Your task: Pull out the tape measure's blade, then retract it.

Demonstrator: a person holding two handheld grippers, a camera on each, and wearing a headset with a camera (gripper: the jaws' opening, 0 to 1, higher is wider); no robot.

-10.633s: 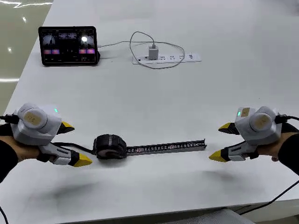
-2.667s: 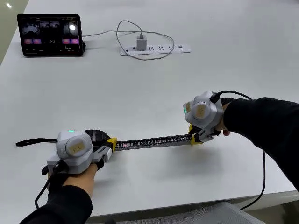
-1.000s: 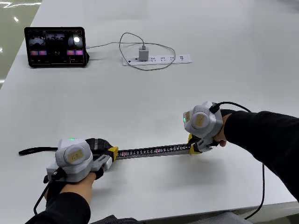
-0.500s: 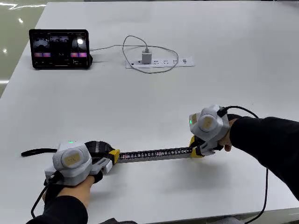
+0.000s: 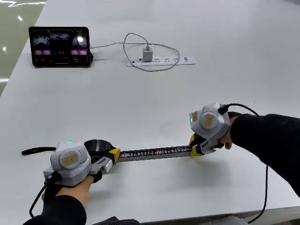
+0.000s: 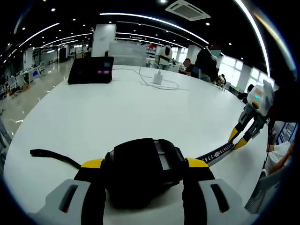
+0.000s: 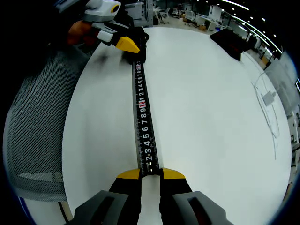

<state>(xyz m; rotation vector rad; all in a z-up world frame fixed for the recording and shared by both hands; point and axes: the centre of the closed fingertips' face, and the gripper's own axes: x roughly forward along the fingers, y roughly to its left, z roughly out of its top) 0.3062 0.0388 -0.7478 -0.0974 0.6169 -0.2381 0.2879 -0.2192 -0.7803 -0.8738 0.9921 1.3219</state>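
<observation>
Currently we are clamping the left gripper (image 5: 111,157) around the tape measure's case (image 5: 95,145) on the surface (image 5: 140,103), and the right gripper (image 5: 193,146) is pinching the tip of the drawn-out blade (image 5: 154,152). Risk we are noting: an abrupt release could send the blade whipping back, jolting the case.

Left tongs (image 5: 112,155) gripping tight, right tongs (image 5: 193,146) pinched together, arms (image 5: 267,136) in dark sleeves, spread wide apart

blade (image 7: 142,112) | white scale digits 2 to 9 readable | other print too small
</observation>
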